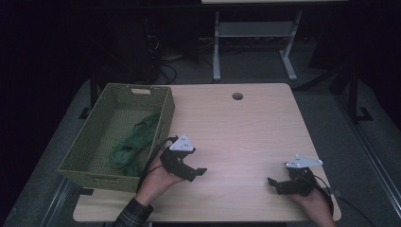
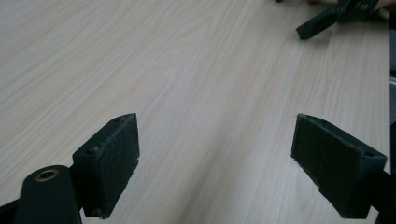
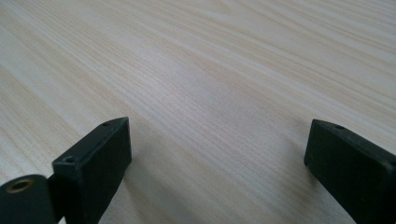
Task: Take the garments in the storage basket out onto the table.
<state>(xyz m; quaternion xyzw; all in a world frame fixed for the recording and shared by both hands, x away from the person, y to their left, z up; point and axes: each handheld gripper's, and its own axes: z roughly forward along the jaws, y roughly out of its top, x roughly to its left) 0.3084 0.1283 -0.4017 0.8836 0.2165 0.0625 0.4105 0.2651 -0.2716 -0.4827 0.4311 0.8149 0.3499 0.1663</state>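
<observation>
Nearest the person, at the table's front edge, the right gripper [image 1: 276, 183] rested low over the wood with its jaws spread wide and nothing between them; its own camera showed bare pale grain [image 3: 210, 93] in the gap. A little farther in and to the left, the left gripper [image 1: 197, 173] was likewise released and empty, its jaws pointing across the table [image 1: 246, 132] toward the other hand, whose black jaw tip [image 2: 317, 25] showed at the top of the left gripper view. Just beyond the left hand stood the woven green basket [image 1: 163, 116], touching or nearly overhanging the table's left edge, and inside it lay the green cloth [image 1: 135, 142], bunched into a long heap against the right-hand wall. The room was dim and the cloth's folds were hard to read, so it may have been one piece or several twisted together. Farther off, a round cable hole [image 1: 238, 96] sat near the table's back edge. Judged from this layout, the risks lay in the next reach: a jaw going in over the near wall could catch the weave and drag or tip the basket off the edge, and a shallow pinch on loose fabric could slip, or lift only one fold and leave the rest trailing.
</observation>
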